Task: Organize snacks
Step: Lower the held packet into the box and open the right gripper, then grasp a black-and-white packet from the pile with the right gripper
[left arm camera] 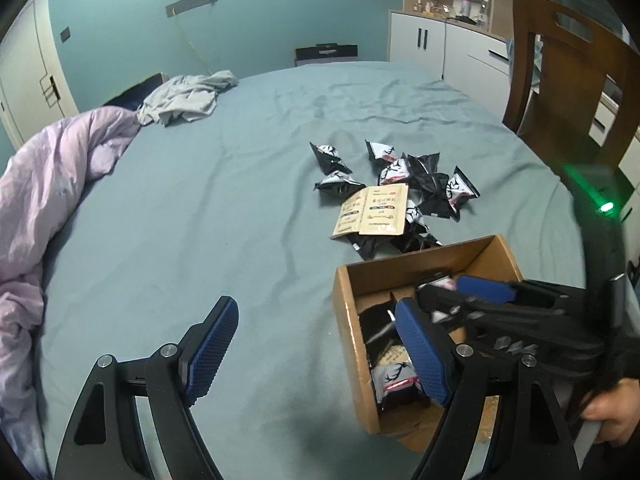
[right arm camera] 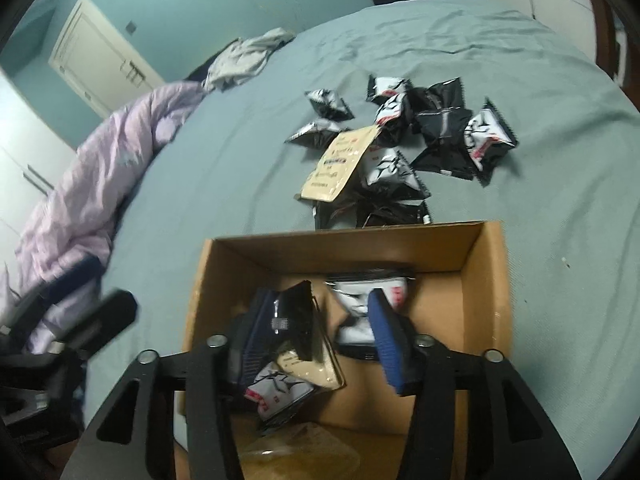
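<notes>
The right gripper (right arm camera: 320, 328) is lowered into the open brown cardboard box (right arm camera: 486, 280) on the grey-blue bed sheet (right arm camera: 200, 184), its jaws parted and released over black-and-white snack packets (right arm camera: 280, 394) lying inside. The left gripper (left arm camera: 316, 344) is held beside the box over the sheet, jaws wide apart and grasping nothing. More black-and-white packets (left arm camera: 400, 184) and a beige sachet (left arm camera: 376, 210) are piled just beyond the box.
</notes>
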`<state>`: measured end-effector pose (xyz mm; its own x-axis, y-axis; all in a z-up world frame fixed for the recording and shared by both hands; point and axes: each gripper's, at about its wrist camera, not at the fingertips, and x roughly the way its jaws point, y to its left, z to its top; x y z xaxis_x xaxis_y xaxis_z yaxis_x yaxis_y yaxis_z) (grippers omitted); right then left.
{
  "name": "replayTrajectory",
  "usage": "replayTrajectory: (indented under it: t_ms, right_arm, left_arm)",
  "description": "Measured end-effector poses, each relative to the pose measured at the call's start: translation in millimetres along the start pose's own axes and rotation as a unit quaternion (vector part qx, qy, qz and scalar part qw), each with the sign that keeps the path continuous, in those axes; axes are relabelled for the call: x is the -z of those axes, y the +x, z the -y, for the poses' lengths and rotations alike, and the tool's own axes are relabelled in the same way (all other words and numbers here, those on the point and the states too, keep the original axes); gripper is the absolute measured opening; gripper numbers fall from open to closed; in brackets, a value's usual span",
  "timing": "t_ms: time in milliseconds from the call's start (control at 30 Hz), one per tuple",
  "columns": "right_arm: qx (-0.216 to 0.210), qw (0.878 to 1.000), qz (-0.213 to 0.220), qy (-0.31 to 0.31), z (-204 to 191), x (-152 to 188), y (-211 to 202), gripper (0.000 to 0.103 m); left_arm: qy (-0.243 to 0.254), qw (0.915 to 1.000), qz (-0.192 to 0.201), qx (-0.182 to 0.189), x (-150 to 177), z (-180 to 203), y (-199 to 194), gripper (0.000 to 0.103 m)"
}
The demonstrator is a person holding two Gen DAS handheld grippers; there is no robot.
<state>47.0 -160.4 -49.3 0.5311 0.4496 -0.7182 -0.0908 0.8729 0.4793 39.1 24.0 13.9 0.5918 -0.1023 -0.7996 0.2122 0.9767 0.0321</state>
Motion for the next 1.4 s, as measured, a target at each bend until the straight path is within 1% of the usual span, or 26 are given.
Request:
replayTrajectory:
  t_ms: [33, 100, 133, 233, 267, 333, 400, 467, 533, 633, 667, 767, 833, 1033, 1200, 1267, 1400]
  right_arm:
    - [-0.004, 1.000, 0.002, 0.008, 2.0, -0.2, -5.7, 0.057]
    - [-0.005, 1.000, 0.012, 0.028, 8.2, 0.7, -22.9, 0.065]
    - [0.000, 0.999, 0.015, 0.031, 10.1, 1.4, -30.3, 0.066]
    - [0.031, 0.999, 0.022, 0.029, 15.2, 2.9, -57.9, 0.067]
    - [0.047, 0.998, 0.032, 0.023, 16.9, 3.3, -70.8, 0.067]
    - [0.074, 0.997, 0.038, 0.004, 14.4, 3.2, -88.1, 0.067]
    - [0.110, 0.993, 0.044, -0.022, 11.9, 4.9, -106.6, 0.067]
    - [0.141, 0.988, 0.044, -0.038, 9.2, 7.5, -120.8, 0.067]
    - [0.152, 0.986, 0.055, -0.042, 8.6, 11.2, -132.9, 0.067]
    - [0.151, 0.984, 0.094, -0.023, 12.1, 16.8, -150.6, 0.067]
    - [0.154, 0.983, 0.101, -0.017, 14.5, 18.2, -152.2, 0.067]
    - [0.170, 0.980, 0.099, -0.009, 22.3, 16.1, -146.5, 0.067]
    - [0.182, 0.979, 0.087, -0.001, 28.1, 11.8, -138.4, 0.067]
    - [0.152, 0.987, 0.054, 0.024, 44.6, -12.6, -108.7, 0.067]
    - [0.152, 0.987, 0.028, 0.036, 63.4, -38.8, -80.5, 0.067]
    - [0.145, 0.988, 0.017, 0.040, 75.8, -58.3, -63.5, 0.067]
    - [0.157, 0.987, 0.004, 0.029, 81.6, -83.3, -34.8, 0.067]
  left_arm:
    - [-0.004, 1.0000, -0.001, 0.002, 0.9, -1.7, 0.1, 0.082]
    - [-0.011, 0.9999, -0.004, 0.006, 2.9, -3.5, 0.4, 0.082]
    - [-0.014, 0.9998, -0.006, 0.009, 3.9, -4.3, 0.7, 0.082]
    - [-0.019, 0.9995, -0.015, 0.020, 7.3, -4.4, 1.3, 0.082]
    - [-0.019, 0.9994, -0.017, 0.022, 8.4, -4.1, 1.5, 0.082]
    - [-0.016, 0.9992, -0.020, 0.031, 10.6, -1.3, 1.3, 0.082]
    - [-0.018, 0.9986, -0.021, 0.046, 12.5, -0.4, -0.3, 0.082]
    - [-0.019, 0.9982, -0.022, 0.053, 12.7, 1.7, -1.9, 0.082]
    - [-0.019, 0.9981, -0.019, 0.056, 12.5, 3.8, -5.0, 0.082]
    - [-0.021, 0.9980, -0.020, 0.057, 11.8, 6.0, -5.4, 0.082]
    - [-0.020, 0.9980, -0.022, 0.056, 11.7, 7.1, -4.7, 0.082]
    - [-0.012, 0.9985, -0.027, 0.046, 10.7, 10.4, -1.2, 0.082]
    - [-0.005, 0.9987, -0.029, 0.040, 10.5, 13.1, 1.1, 0.082]
    - [-0.003, 0.9982, -0.032, 0.051, 2.5, 19.8, 7.3, 0.082]
    - [-0.019, 0.9968, -0.042, 0.065, -4.2, 20.3, 17.1, 0.082]
    - [-0.020, 0.9964, -0.046, 0.068, -4.7, 20.6, 20.1, 0.082]
    - [-0.022, 0.9959, -0.051, 0.071, -5.4, 20.7, 23.7, 0.082]
